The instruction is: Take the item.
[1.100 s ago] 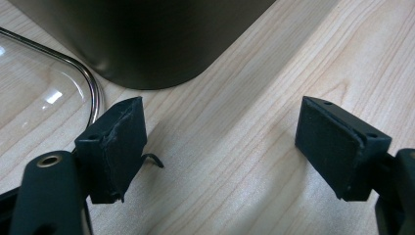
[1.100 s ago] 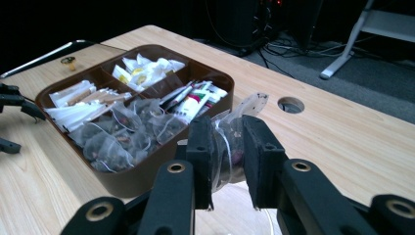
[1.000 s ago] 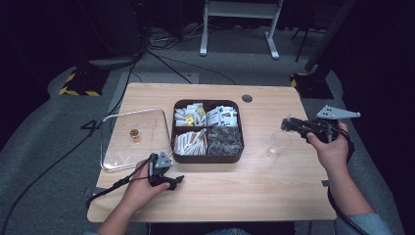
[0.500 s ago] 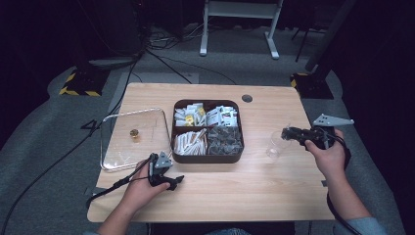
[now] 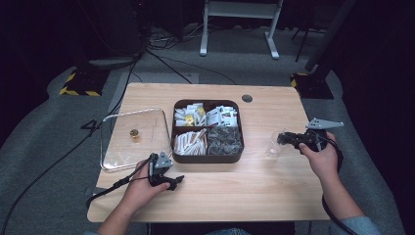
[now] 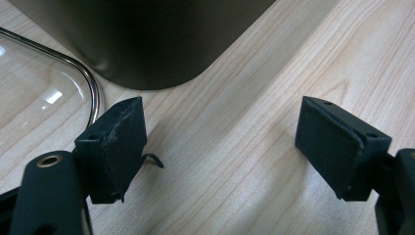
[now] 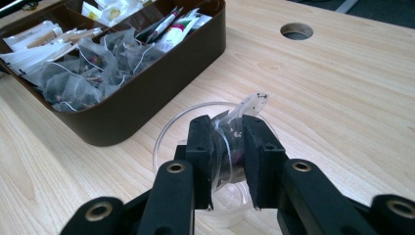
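Right gripper (image 7: 227, 161) clamping tea bag (image 7: 235, 132) over clear cup (image 7: 169, 132), brown box (image 7: 147, 93) beside.

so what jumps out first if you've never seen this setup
The dark tray at the middle of the wooden table, its four sections packed with tea bags and packets. To its right, the right gripper pinches a see-through tea bag over a clear cup. Left of the tray lies a glass lid.
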`<action>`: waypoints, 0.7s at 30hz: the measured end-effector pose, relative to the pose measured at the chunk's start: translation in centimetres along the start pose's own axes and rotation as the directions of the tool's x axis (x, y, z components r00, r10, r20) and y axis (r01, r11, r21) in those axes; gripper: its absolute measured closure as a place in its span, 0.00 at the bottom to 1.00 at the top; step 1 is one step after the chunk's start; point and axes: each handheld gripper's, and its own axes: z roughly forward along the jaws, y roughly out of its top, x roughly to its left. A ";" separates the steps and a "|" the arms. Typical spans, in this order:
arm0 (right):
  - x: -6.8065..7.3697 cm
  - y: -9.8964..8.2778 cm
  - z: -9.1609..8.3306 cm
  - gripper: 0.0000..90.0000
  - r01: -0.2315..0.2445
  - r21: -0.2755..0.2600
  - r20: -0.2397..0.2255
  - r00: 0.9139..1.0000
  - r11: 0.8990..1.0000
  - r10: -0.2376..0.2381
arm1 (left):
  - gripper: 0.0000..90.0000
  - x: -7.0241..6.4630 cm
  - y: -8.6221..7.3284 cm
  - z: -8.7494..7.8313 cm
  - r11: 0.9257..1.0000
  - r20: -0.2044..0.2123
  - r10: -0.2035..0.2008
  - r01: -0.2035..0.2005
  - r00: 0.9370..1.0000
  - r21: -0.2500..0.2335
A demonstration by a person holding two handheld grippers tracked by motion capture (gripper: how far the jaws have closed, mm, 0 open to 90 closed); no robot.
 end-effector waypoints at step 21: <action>1.2 0.6 -0.7 0.58 0.016 -0.069 0.006 1.000 0.997 -0.015 | 0.22 0.0 0.0 0.0 1.000 -0.002 -0.001 0.001 1.000 0.000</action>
